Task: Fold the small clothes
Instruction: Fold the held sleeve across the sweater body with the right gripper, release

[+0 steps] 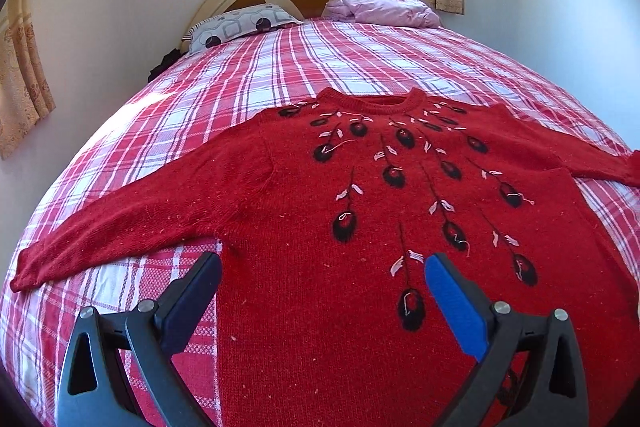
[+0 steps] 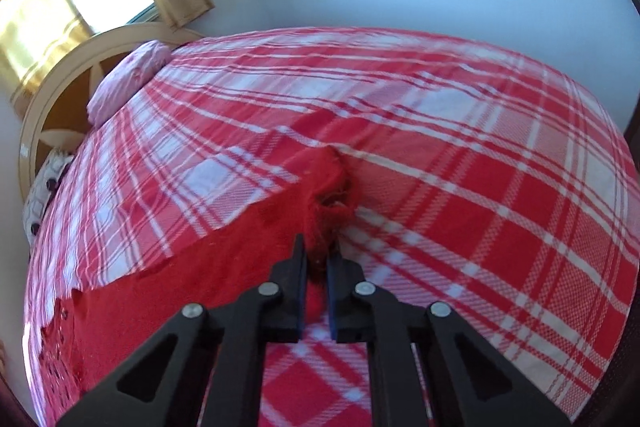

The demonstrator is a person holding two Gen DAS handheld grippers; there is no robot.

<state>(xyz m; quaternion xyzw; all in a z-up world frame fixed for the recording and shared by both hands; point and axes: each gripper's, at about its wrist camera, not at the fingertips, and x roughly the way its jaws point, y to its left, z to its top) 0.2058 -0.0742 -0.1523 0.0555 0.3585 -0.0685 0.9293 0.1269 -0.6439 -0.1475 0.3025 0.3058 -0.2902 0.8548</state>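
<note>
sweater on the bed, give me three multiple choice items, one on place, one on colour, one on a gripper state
1. Where does the sweater lie?
A. spread flat on the plaid bed
B. draped over the headboard
C. on the floor

2. What colour are the oval motifs on the sweater's front?
A. yellow
B. black
C. green

3. How does the right gripper stand?
A. wide open above bare sheet
B. shut on a pillow
C. shut on the sweater's cuff

Answers:
1 A, its body and both sleeves rest on the checked sheet.
2 B, dark ovals hang on thin stems below the collar.
3 C, red knit is pinched between its nearly closed jaws.
</note>
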